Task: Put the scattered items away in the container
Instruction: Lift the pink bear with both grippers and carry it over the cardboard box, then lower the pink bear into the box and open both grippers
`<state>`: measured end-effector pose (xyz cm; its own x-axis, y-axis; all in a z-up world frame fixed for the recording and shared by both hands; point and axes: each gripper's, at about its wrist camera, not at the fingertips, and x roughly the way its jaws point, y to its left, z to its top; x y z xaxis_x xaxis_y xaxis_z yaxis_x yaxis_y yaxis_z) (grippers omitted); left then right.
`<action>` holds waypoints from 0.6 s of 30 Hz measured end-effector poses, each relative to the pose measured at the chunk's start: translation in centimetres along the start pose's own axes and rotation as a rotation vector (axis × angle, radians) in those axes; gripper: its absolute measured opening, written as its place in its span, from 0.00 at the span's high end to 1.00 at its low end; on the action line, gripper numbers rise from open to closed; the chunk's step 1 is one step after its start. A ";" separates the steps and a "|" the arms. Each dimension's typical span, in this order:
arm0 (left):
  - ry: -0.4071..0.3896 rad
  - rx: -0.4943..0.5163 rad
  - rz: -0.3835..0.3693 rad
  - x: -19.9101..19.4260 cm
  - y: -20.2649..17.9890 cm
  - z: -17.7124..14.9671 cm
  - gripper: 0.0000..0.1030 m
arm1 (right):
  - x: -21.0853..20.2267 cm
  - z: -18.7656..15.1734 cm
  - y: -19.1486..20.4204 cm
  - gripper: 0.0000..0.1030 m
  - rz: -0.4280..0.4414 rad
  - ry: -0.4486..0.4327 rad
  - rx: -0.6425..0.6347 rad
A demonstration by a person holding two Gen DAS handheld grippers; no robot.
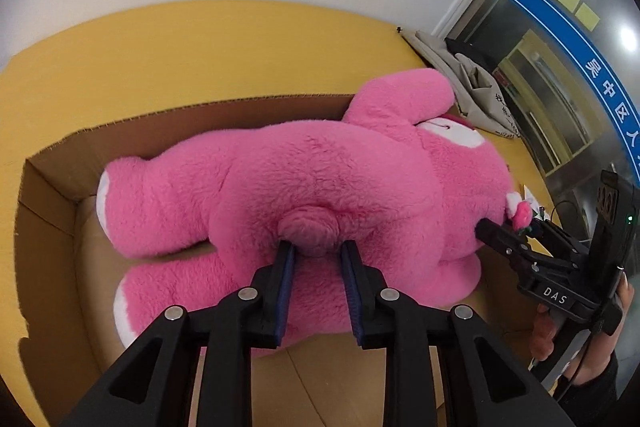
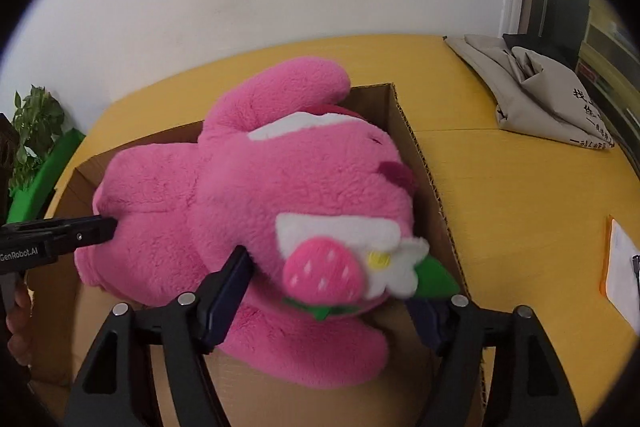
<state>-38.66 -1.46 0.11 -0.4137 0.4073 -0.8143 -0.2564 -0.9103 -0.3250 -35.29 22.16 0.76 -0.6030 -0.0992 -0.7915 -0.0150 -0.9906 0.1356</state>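
While the left gripper (image 1: 316,247) pinches the pink bear's (image 1: 304,183) tail, keep right gripper (image 2: 332,291) spread, lower into cardboard box (image 1: 48,187).

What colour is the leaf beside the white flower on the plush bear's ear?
Green. The leaf beside the flower shows best in the right wrist view.
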 end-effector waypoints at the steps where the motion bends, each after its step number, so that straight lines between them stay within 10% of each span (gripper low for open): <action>1: 0.001 0.005 0.004 0.0 0.0 0.0 0.74 | -0.2 0.0 0.1 0.29 0.010 0.006 -0.006; 5: -0.008 0.035 0.049 -1.2 -0.8 -1.2 0.58 | -1.8 -0.2 0.8 0.27 0.028 -0.010 -0.063; 7: -0.023 0.043 0.080 -2.4 -0.6 -1.6 0.30 | -2.7 -0.8 1.1 0.23 0.035 -0.020 -0.105; 18: -0.030 0.036 0.199 -5.5 2.3 -5.0 0.27 | 0.1 7.0 4.9 0.23 0.049 -0.089 -0.278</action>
<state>-32.54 -6.16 1.46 -0.4847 0.2219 -0.8461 -0.1979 -0.9700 -0.1411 -40.97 17.93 5.50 -0.6653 -0.1513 -0.7311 0.2277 -0.9737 -0.0057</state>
